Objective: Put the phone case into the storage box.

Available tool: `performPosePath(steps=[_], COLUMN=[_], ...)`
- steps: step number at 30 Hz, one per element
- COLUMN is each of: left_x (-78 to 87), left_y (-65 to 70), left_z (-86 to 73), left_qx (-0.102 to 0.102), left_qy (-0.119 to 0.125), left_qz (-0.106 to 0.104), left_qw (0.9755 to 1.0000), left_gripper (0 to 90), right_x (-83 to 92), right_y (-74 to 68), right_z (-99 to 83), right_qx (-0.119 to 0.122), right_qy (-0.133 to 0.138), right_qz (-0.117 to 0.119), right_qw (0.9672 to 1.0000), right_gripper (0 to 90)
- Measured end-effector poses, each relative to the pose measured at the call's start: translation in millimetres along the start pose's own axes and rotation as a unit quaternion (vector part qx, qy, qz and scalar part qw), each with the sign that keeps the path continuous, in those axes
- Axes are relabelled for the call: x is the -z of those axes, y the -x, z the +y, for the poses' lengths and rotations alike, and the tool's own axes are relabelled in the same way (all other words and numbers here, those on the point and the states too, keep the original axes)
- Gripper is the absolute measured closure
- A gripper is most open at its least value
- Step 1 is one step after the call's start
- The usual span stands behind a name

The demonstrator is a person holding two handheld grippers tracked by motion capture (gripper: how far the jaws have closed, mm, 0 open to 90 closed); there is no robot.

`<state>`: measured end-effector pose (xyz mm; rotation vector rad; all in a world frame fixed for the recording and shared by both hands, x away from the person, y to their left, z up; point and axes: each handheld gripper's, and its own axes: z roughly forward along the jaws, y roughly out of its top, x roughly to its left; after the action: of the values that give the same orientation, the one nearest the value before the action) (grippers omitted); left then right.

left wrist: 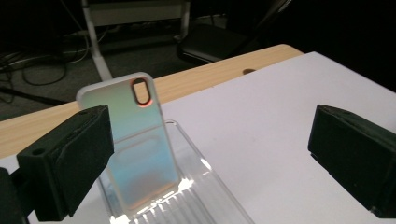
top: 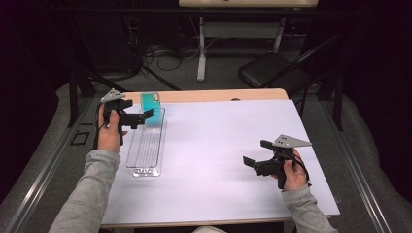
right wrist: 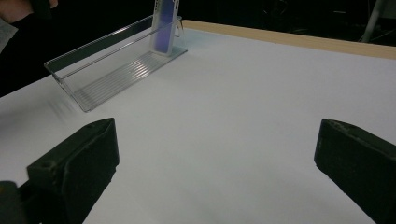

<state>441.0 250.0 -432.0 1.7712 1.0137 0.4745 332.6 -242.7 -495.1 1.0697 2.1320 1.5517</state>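
Observation:
An iridescent teal phone case [top: 150, 108] stands upright against the far end of a clear ribbed plastic tray [top: 145, 154] on the left of the white table. In the left gripper view the phone case [left wrist: 133, 140] rises just beyond the left jaw, its camera cut-out at the top, with the tray [left wrist: 205, 191] below it. My left gripper [top: 141, 112] [left wrist: 210, 158] hovers at the case, open, holding nothing. My right gripper [top: 256, 153] [right wrist: 210, 172] is open over bare table at the right front, facing the tray [right wrist: 112, 70] and the case [right wrist: 166, 23] farther off.
The white tabletop [top: 223, 145] has a wooden strip [top: 218, 95] along its far edge. Beyond it are a black chair [top: 272, 70], a desk leg [top: 201, 48] and floor cables. A hand and sleeve [right wrist: 14, 14] show at the top left of the right gripper view.

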Motion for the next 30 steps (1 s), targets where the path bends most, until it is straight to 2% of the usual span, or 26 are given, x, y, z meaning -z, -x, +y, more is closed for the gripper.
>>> performPosePath(steps=[5, 8, 11, 14, 19, 24, 30], left_x=[8.8, 15.8, 20.1, 25.9, 35.0, 46.1, 57.5], left_y=[6.2, 11.0, 14.5, 19.5, 28.0, 35.2, 39.6], left_z=[-6.0, -10.2, -13.2, -18.2, -24.0, -30.6, -42.5], left_qx=[-0.001, -0.001, -0.003, -0.001, -0.011, -0.018, -0.012], left_qy=[0.007, 0.016, 0.017, 0.02, 0.019, 0.028, 0.035], left_qz=[-0.008, -0.02, -0.018, -0.026, -0.018, -0.025, -0.027], left_qw=[0.9999, 0.9997, 0.9997, 0.9995, 0.9996, 0.9991, 0.999], left_gripper=[0.4, 0.4, 0.4, 0.4, 0.4, 0.4, 0.4], right_x=[3.7, 6.3, 8.7, 11.1, 14.0, 17.5, 20.8], right_y=[0.2, 0.7, 1.8, 2.5, 2.3, 2.5, 2.6], right_z=[-1.1, -2.1, -2.2, -2.0, -2.6, -3.8, -6.3], right_qx=[0.004, 0.006, 0.007, 0.006, 0.007, 0.005, 0.007], right_qy=[-0.002, -0.002, 0.0, 0.002, 0.004, 0.003, 0.003], right_qz=[-0.008, -0.013, -0.015, -0.017, -0.017, -0.019, -0.02], right_qw=[1.0, 0.9999, 0.9999, 0.9998, 0.9998, 0.9998, 0.9998], right_gripper=[0.0, 0.0, 0.0, 0.0, 0.0, 0.0, 0.0])
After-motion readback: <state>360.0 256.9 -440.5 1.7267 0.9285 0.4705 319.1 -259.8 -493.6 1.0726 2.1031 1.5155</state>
